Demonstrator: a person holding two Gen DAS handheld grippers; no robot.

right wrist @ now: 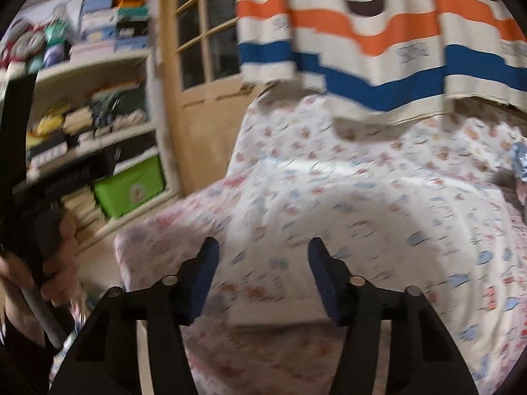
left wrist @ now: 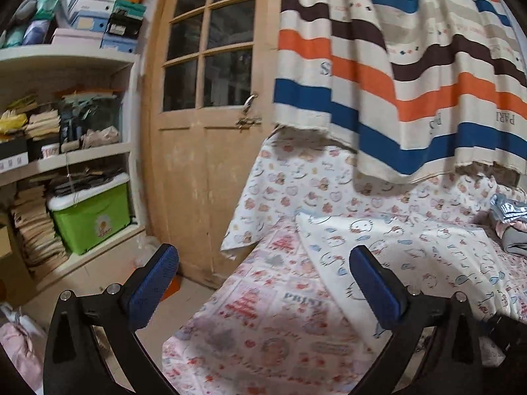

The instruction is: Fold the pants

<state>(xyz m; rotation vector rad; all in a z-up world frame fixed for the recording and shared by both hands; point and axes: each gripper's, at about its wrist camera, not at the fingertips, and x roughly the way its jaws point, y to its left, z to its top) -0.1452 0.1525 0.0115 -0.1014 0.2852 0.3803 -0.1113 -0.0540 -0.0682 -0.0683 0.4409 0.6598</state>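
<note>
Pants (right wrist: 329,217) flat on bed, both tongs angled downward, empty.

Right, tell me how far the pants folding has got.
Done: the cat-print pants lie flat on the bed, apparently folded already. In hand: nothing; left gripper and right gripper are both open, empty. Left: any further fold, not judgeable here.
</note>
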